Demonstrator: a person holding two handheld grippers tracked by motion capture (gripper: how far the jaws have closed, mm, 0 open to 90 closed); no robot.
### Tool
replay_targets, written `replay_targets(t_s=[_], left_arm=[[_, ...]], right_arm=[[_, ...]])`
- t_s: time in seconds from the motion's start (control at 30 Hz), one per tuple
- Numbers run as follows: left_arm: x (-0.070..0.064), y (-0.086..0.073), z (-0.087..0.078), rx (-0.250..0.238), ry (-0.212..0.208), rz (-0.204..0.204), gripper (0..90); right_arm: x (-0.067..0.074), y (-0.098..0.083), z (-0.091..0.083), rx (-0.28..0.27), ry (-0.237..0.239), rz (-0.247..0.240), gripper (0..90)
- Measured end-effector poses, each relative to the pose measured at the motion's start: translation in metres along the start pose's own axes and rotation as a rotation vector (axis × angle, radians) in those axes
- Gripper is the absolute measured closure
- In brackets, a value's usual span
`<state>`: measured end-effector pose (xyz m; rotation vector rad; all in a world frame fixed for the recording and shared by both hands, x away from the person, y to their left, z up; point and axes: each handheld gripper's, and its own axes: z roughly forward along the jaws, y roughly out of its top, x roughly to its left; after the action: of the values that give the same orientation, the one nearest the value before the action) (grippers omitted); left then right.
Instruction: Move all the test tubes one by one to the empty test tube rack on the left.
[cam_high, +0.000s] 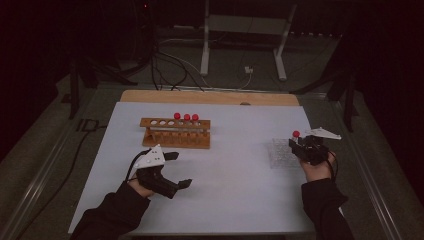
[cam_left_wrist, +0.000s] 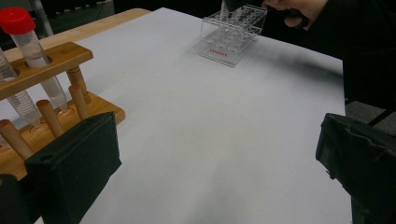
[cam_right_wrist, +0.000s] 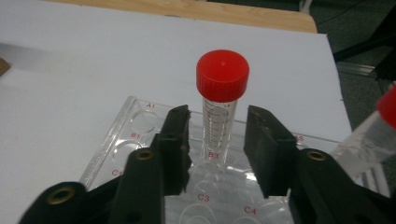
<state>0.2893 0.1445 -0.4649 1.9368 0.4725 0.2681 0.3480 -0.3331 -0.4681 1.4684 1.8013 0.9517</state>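
The left hand-held gripper (cam_high: 181, 170) rests open and empty on the white surface (cam_high: 235, 165), near the wooden rack (cam_high: 176, 132) that holds three red-capped clear plastic tubes (cam_high: 186, 117). At the right, a fourth red-capped clear tube (cam_right_wrist: 219, 105) stands upright in the transparent plastic rack (cam_right_wrist: 140, 135), just in front of the right hand-held gripper (cam_right_wrist: 217, 147). Its jaws stand on both sides of the tube and do not touch it. A fifth tube (cam_right_wrist: 373, 135) leans at the right edge.
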Motion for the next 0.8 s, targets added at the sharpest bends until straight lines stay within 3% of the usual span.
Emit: replay_targets(t_s=[0.33,0.6,0.8], left_arm=[[0.001,-0.001,0.001,0.006,-0.005,-0.003,0.4],[0.001,-0.002,0.0,0.004,-0.007,-0.007,0.4],[0.001,-0.001,0.0,0.005,-0.01,-0.011,0.4]], right_arm=[[0.001,0.001,0.009,0.024,-0.012,-0.014,74.0],[-0.001,0.001,0.009,0.019,-0.005,-0.015,75.2],[0.001,0.006,-0.001,-0.014,-0.014,-0.029,75.3]])
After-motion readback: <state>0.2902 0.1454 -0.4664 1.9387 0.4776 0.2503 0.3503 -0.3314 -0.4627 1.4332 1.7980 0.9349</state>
